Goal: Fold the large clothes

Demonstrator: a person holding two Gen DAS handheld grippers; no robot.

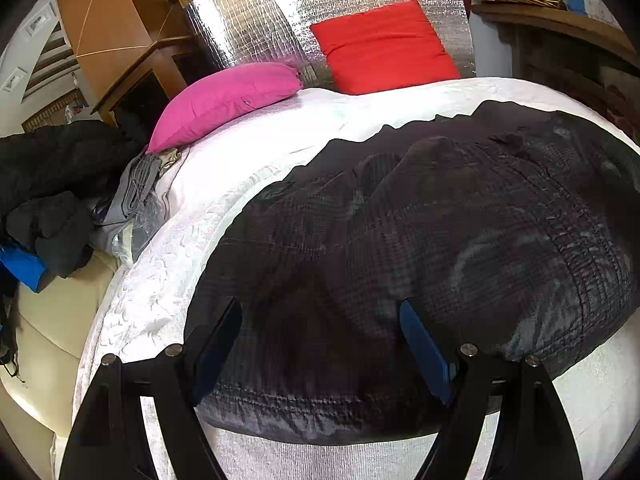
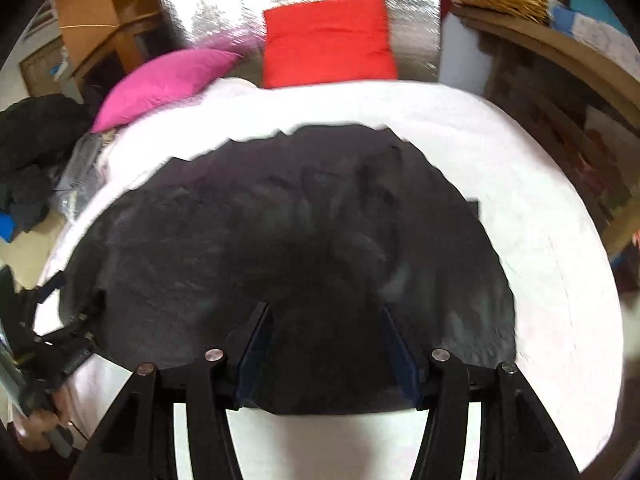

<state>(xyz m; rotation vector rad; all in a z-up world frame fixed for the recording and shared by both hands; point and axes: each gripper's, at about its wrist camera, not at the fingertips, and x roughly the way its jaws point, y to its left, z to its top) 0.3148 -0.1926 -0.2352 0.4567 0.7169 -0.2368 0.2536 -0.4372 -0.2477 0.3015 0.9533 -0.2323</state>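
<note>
**Dark quilted jacket flat on bed, both grippers over near hem, nothing gripped**

Dark quilted jacket (image 1: 420, 248) lies spread on the white bed cover (image 1: 248, 152), bulk toward the near edge of the bed, far edge of the garment about mid-bed. Pink pillow (image 1: 228, 100) and red pillow (image 1: 384, 46) sit at the head end, well clear. Pile of other dark clothes (image 1: 52, 184) off the bed's left side.

Left gripper (image 1: 320, 344): jaws wide apart, hovering over the near-left part of the jacket, hem visible below them. No fabric between the pads.

Right gripper (image 2: 324, 344): jaws apart, narrower than the left, over the near edge of the jacket further right. Right wrist view is motion-blurred, so contact with the fabric can't be confirmed; nothing looks clamped. Left gripper and the hand (image 2: 40, 424) holding it show at that view's lower left.

Step, as I read it: pick up the near hem for the first fold.

Doing it well:
- Take the hem at two points well apart so the edge lifts straight.
- Quilted padding is thick and slippery; bite deep, catch both layers.
- Close both sides before lifting, then carry evenly toward the far edge.
- Risk: one side slipping and skewing the fold.
</note>
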